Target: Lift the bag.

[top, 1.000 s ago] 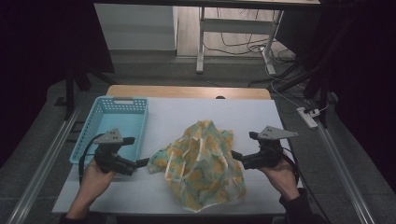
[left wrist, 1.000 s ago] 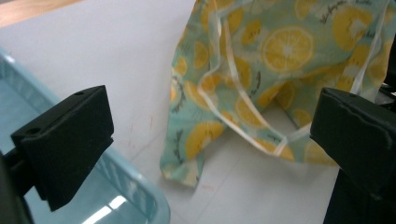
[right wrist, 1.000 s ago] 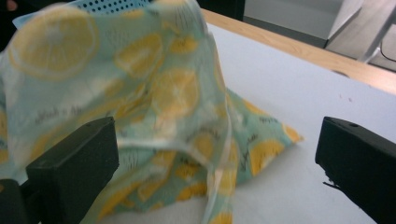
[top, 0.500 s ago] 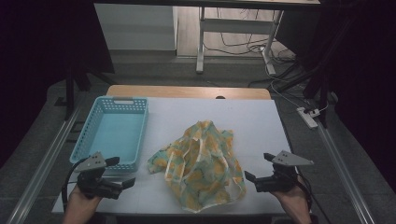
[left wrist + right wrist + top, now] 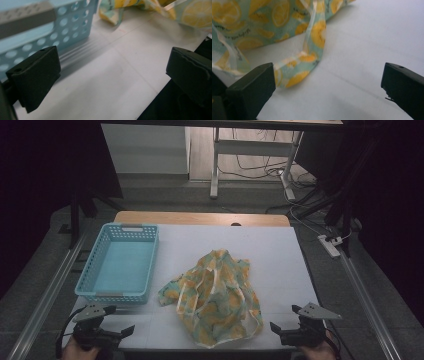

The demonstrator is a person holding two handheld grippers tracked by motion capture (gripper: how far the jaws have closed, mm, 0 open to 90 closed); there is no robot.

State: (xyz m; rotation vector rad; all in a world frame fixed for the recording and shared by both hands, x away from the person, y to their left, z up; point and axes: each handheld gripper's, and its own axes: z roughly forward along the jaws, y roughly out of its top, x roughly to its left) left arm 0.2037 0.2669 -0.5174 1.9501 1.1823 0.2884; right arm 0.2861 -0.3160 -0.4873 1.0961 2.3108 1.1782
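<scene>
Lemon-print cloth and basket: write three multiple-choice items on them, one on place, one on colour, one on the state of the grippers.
1. Where does the lemon-print cloth lie?
A. In the basket
B. On the table, right of the basket
C. On the floor

2. What colour is the basket?
A. Light blue
B. Red
C. Black

3. How do the left gripper and right gripper stand?
A. Both shut on the cloth
B. One holds the basket
C. Both open, holding nothing

Answers: 1 B, the high view shows the cloth crumpled on the white table beside the basket. 2 A, its perforated walls are light blue. 3 C, each gripper view shows its jaws wide apart over bare table.
</scene>
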